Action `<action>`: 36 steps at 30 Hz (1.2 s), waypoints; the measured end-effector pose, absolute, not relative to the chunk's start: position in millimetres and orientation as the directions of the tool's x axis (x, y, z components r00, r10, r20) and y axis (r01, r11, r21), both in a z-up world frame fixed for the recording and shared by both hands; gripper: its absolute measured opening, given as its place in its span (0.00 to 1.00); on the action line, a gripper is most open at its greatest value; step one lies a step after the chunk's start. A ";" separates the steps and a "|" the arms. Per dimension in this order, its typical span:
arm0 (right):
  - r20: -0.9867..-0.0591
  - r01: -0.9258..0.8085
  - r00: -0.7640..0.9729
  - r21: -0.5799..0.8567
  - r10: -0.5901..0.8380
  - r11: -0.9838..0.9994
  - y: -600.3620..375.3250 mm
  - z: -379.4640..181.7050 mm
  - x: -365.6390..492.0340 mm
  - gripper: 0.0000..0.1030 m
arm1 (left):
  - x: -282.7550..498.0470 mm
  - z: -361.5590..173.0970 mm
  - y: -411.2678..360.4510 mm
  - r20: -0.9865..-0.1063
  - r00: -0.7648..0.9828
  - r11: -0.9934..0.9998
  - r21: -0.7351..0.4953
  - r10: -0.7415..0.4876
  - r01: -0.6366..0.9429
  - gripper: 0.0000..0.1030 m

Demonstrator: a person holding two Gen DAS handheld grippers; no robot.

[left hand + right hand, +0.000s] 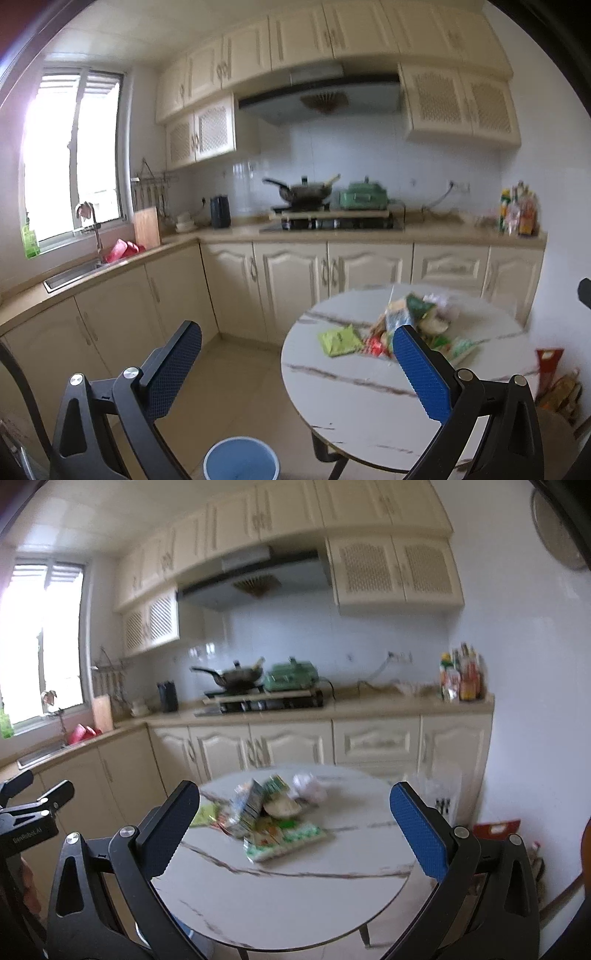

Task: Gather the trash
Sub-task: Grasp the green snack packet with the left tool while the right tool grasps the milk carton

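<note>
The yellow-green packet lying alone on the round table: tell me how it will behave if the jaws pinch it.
The yellow-green packet lies flat on the table, so it is probably thin, light and floppy, likely to droop when pinched. Flat against the smooth marble-look top, it may slide rather than lift. Blur hides whether it is empty.

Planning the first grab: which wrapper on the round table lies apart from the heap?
The flat yellow-green packet lies alone on the white marbled round table, left of the heap of mixed wrappers, which overlap one another.
</note>
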State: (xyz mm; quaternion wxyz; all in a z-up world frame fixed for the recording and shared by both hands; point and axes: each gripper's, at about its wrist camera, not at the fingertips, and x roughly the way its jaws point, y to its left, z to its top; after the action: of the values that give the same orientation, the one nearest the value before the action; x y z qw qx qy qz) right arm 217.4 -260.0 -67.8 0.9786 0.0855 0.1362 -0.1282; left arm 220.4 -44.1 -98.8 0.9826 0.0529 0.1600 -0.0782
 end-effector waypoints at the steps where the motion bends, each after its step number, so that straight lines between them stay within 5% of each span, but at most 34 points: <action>1: -0.304 0.276 0.926 0.135 -0.226 0.952 -264.8 -75.0 222.7 1.00 | 234.0 -103.4 -45.2 -0.351 0.927 0.982 0.080 -0.131 0.169 0.99; 17: -0.557 0.306 0.815 0.173 -0.164 0.936 -313.0 -164.9 342.8 1.00 | 500.1 -102.8 -97.8 -0.729 0.658 0.966 -0.019 -0.190 0.258 0.99; 26: -0.627 0.302 0.769 0.184 -0.125 0.935 -325.8 -182.9 424.5 1.00 | 667.7 -125.2 -137.8 -0.838 0.537 0.977 0.019 -0.101 0.214 0.99; 36: -0.674 0.282 0.734 0.190 -0.084 0.941 -328.1 -206.6 471.9 1.00 | 761.2 -134.8 -138.4 -0.851 0.519 0.984 0.022 -0.075 0.178 0.99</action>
State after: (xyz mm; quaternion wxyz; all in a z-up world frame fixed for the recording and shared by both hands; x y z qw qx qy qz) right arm 471.9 -328.1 -206.6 0.9203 0.1409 0.3512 -0.0993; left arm 761.2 -138.4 -134.8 0.8700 0.0532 0.4847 -0.0729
